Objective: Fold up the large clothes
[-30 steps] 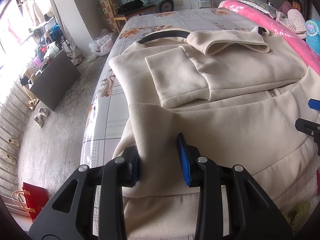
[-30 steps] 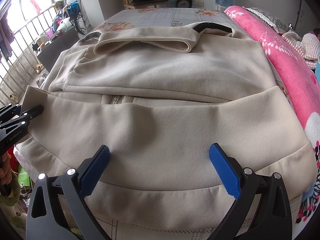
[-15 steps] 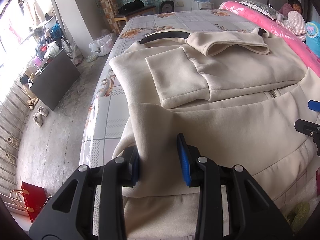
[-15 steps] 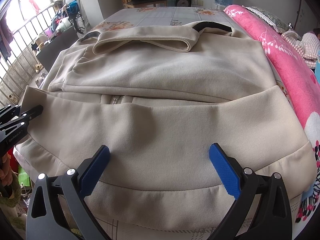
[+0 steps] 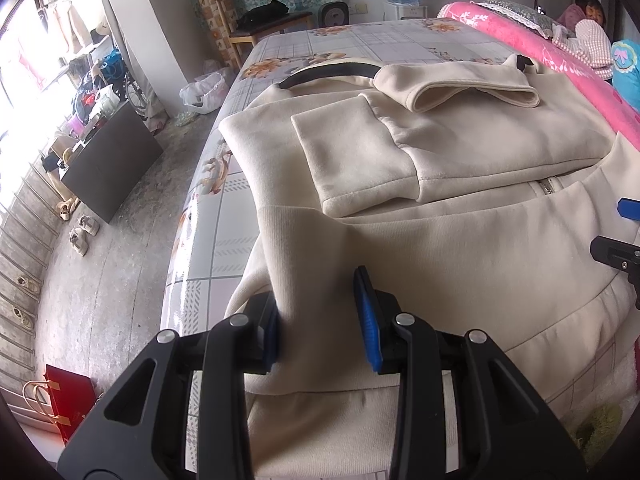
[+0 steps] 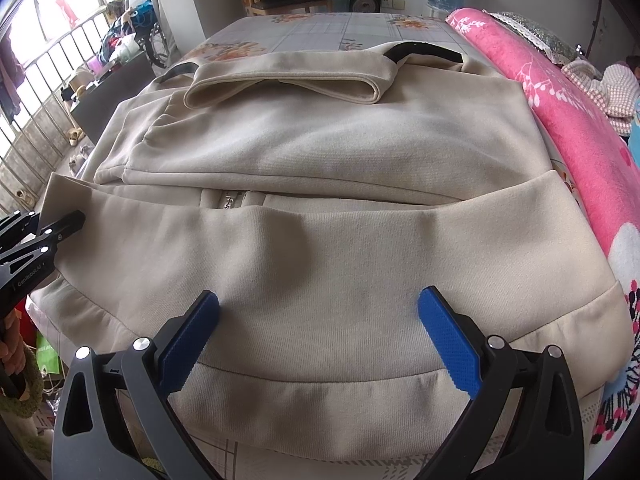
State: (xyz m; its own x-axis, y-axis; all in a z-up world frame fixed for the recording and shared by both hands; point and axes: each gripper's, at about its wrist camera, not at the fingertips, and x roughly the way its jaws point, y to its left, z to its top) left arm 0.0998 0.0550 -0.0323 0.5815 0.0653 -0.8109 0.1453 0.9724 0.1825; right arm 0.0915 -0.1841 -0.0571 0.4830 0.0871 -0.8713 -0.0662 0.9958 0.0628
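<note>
Cream jacket [image 6: 320, 152], part-folded, on floral-sheeted bed [image 5: 360, 40]; sleeve [image 5: 360, 160] across chest, hem band turned up over zipper [image 6: 229, 201]. Left tool [image 5: 320, 316]: jaws narrowed, bunched hem corner pinched between blue pads. Right tool [image 6: 318, 334]: jaws wide apart over hem band, nothing gripped. Pink blanket [image 6: 560, 100] alongside.

Bright daylight from blown-out left window [image 5: 24, 52], fisheye-curved dark corners
</note>
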